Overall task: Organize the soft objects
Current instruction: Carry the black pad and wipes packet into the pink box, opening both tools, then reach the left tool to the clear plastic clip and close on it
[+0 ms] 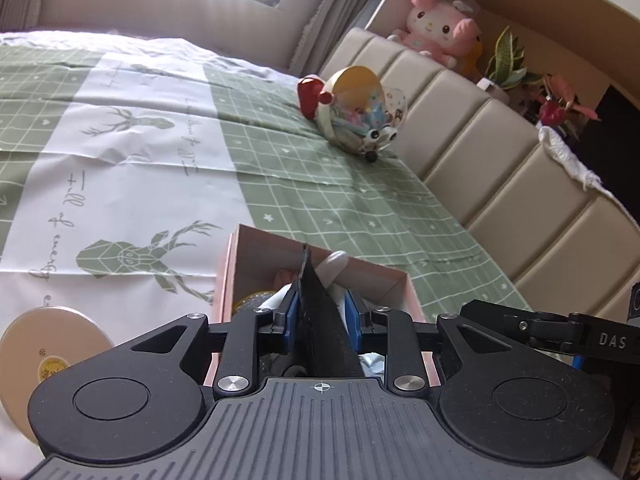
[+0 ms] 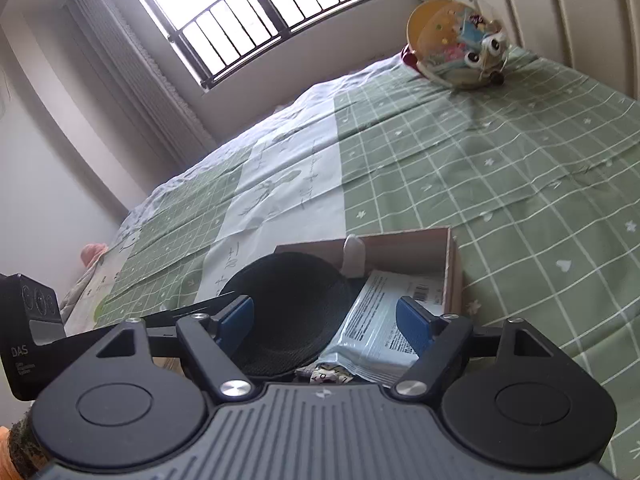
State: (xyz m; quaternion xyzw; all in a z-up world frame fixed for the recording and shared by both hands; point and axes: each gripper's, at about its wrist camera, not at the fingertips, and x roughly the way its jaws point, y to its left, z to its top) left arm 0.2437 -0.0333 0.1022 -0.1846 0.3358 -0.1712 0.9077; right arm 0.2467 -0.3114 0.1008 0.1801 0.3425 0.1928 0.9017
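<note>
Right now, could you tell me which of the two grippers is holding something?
The left gripper: its blue pads pinch the black round pad edge-on over the pink box. The right gripper stands open, gripping nothing.

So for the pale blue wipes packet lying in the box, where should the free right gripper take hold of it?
By its near short edge, coming from above on the open side of the pink box. The wipes packet lies flat and tilted against the box's right wall, so only its thin edge suits a pinch. The black round pad the left gripper holds covers its left side. The right gripper is open, probably wide enough.
</note>
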